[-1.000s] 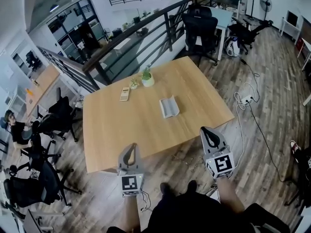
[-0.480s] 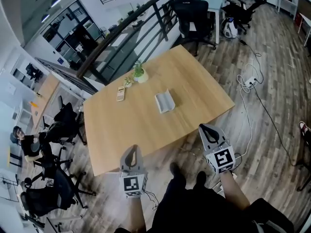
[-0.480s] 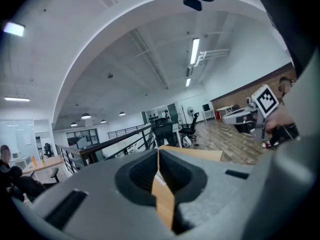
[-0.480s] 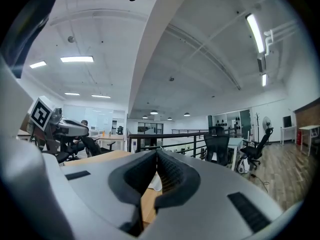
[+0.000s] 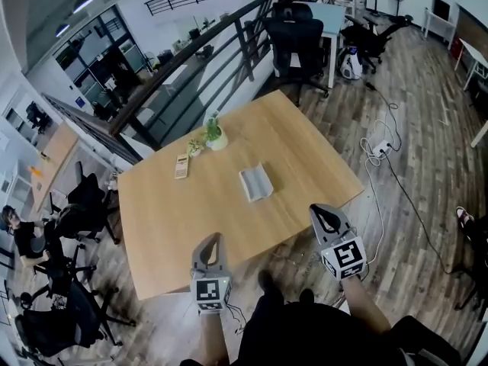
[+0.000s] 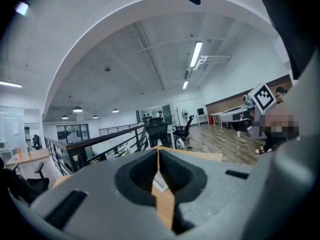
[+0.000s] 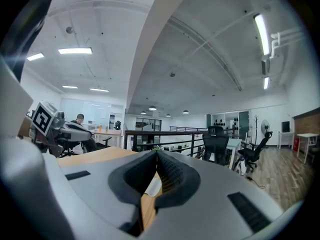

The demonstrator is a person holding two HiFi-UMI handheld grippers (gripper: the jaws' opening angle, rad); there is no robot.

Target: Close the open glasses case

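Left gripper (image 5: pixel 211 239), right gripper (image 5: pixel 321 211), jaws together, side by side before table (image 5: pixel 168 204)

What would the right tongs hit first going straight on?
Likely the open glasses case, which lies in line beyond the shut right tongs; height is unclear, so they might pass over it.

- Wooden desk (image 5: pixel 175 227), seen at an angle, standing on a plank floor (image 5: pixel 396 227).
- Open glasses case (image 5: pixel 255 182), pale grey, lies near the desk's middle.
- 2 potted plants sit by the far edge: a larger one (image 5: pixel 214 136) and a smaller one (image 5: pixel 194 147).
- Flat pale slab (image 5: pixel 181 166) lies just beside the smaller plant.
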